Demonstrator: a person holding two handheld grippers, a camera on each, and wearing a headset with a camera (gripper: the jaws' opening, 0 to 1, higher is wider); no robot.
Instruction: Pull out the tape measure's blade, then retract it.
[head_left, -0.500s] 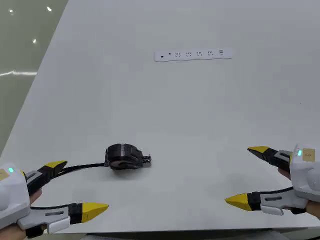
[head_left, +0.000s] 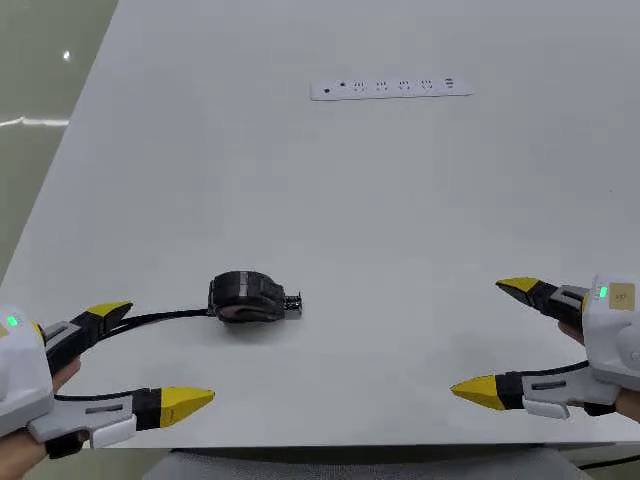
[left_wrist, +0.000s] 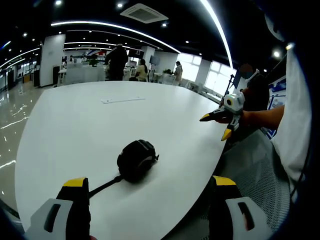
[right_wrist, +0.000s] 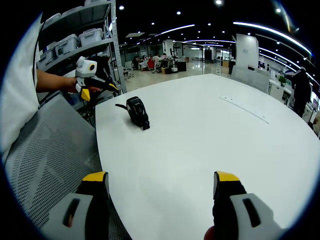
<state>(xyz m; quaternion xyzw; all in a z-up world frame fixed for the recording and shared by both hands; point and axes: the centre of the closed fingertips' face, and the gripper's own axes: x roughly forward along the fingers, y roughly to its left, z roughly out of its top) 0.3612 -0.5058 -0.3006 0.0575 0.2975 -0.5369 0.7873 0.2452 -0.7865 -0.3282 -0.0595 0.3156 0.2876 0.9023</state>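
Honestly not much has moved since half a second ago. The head just tipped a little, so the power strip (head_left: 390, 88) slid up the picture, while the tape measure (head_left: 247, 297) hasn't budged on the table (head_left: 350, 200). It's lying toward the near edge with the blade all the way in, and its little end hook (head_left: 293, 301) points at the right hand-held gripper (head_left: 478, 338). That one is gaping wide and holding nothing, well off to the tape measure's right. The left hand-held gripper (head_left: 165, 352) is near the tape measure's left side, also wide open and empty. The black strap (head_left: 165, 318) trails from the case right up to its upper jaw. What I'd worry about: the case looks light and the table looks slick. If the left one doesn't pin it properly, I reckon tugging the hook just drags the whole thing along. The hook is tiny, so a sloppy pinch could slip off. The strap could also snag in the left jaws, and a let-go blade might whip back hard.
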